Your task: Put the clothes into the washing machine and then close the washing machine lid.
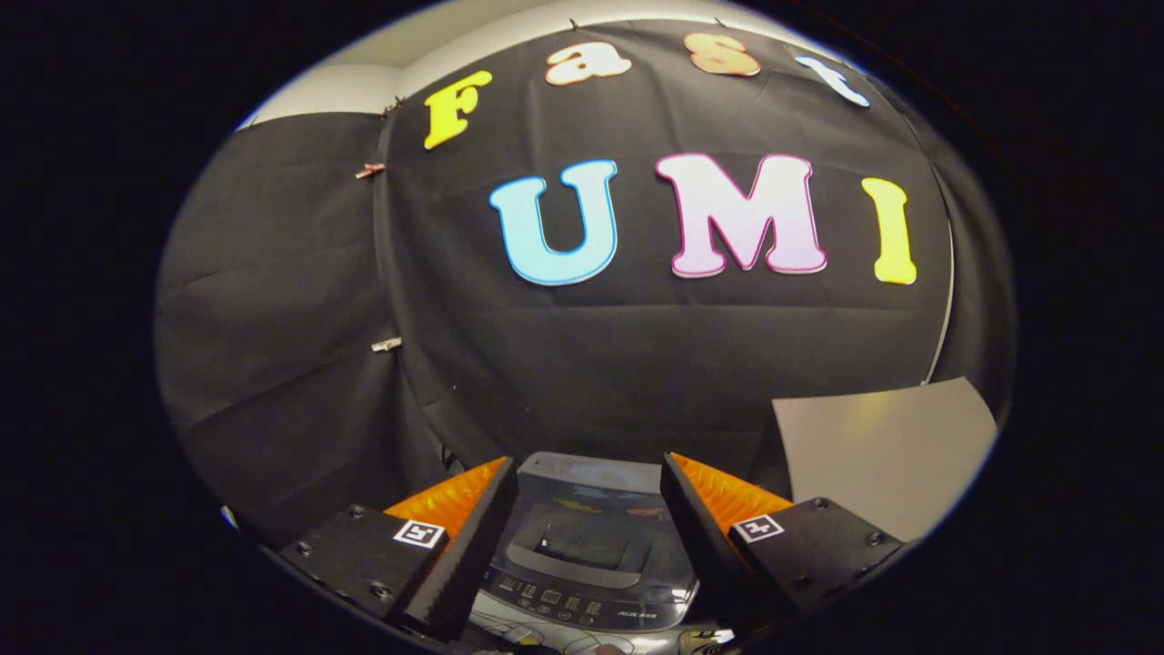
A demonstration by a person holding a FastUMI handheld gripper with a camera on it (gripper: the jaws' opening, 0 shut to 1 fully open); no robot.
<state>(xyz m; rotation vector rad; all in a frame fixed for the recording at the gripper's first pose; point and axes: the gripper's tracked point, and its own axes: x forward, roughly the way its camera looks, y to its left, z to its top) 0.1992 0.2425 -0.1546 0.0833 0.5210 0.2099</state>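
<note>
A small grey top-loading washing machine (587,537) stands below and just ahead of my gripper (589,473), seen through the gap between the two fingers. Its dark glass lid (582,514) lies flat and shut, with a handle recess near the front and a control panel (568,605) along the near edge. My gripper hangs above the machine, open, with nothing between its fingers. No clothes are to be seen.
The black cloth wall rises right behind the washing machine. A grey flat board (882,450) stands to the right of the machine, beyond the right finger. Something white with drawn shapes (546,641) lies just in front of the machine's panel.
</note>
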